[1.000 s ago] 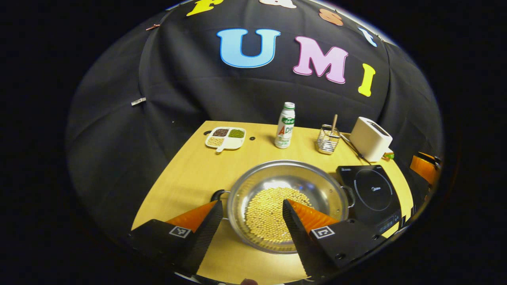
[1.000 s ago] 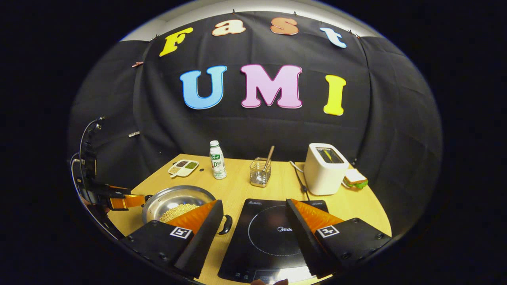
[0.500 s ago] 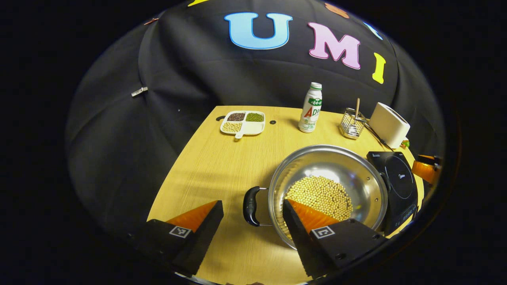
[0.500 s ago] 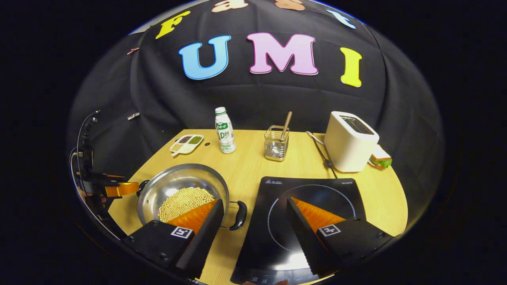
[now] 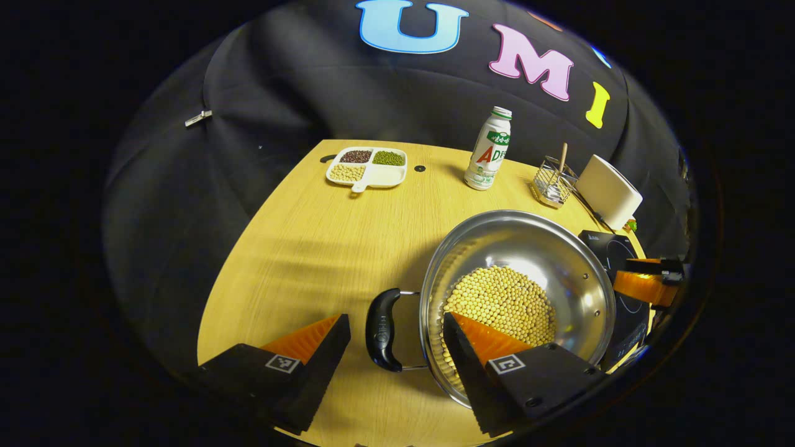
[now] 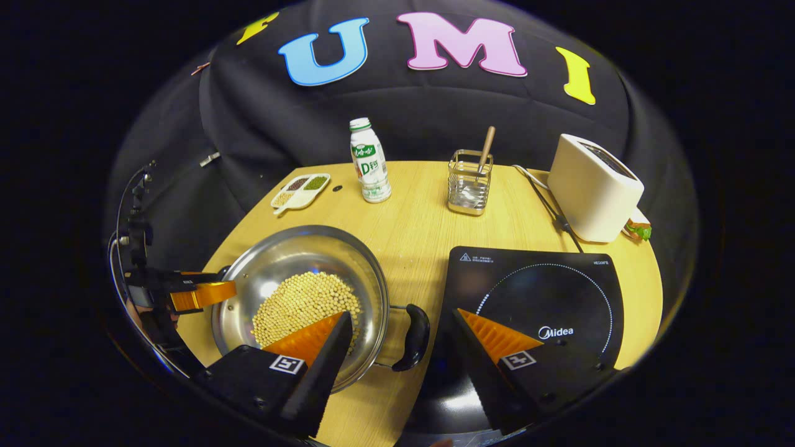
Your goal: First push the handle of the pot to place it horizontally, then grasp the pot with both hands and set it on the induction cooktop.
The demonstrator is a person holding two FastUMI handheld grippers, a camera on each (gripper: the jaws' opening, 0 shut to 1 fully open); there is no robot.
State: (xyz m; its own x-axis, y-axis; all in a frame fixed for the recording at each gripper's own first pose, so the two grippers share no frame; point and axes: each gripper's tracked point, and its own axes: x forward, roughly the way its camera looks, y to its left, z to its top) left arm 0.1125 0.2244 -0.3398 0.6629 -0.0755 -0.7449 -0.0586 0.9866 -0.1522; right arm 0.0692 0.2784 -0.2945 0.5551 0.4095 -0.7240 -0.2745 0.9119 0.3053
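A steel pot [image 5: 534,245] holding soybeans [image 5: 503,301] sits on the wooden table. In the left gripper view its black left handle [image 5: 383,329] lies between the spread fingers of my left gripper [image 5: 394,320], which is open and above it. In the right gripper view the pot [image 6: 292,254] is at lower left, and its right handle [image 6: 415,335] lies between the fingers of my open right gripper [image 6: 402,315]. The black induction cooktop [image 6: 540,298] sits just right of the pot. The left gripper [image 6: 199,292] hangs at the pot's far side, and the right gripper [image 5: 646,282] at the other.
Along the back of the table stand a divided dish of beans [image 6: 299,189], a white bottle [image 6: 369,162], a wire holder with a wooden utensil [image 6: 469,186] and a white toaster [image 6: 593,186] with its cord. A sandwich [image 6: 636,228] lies beside the toaster.
Both grippers have come down and closer to the pot from either side. Each handle now lies between a pair of open fingers. The pot has not moved.
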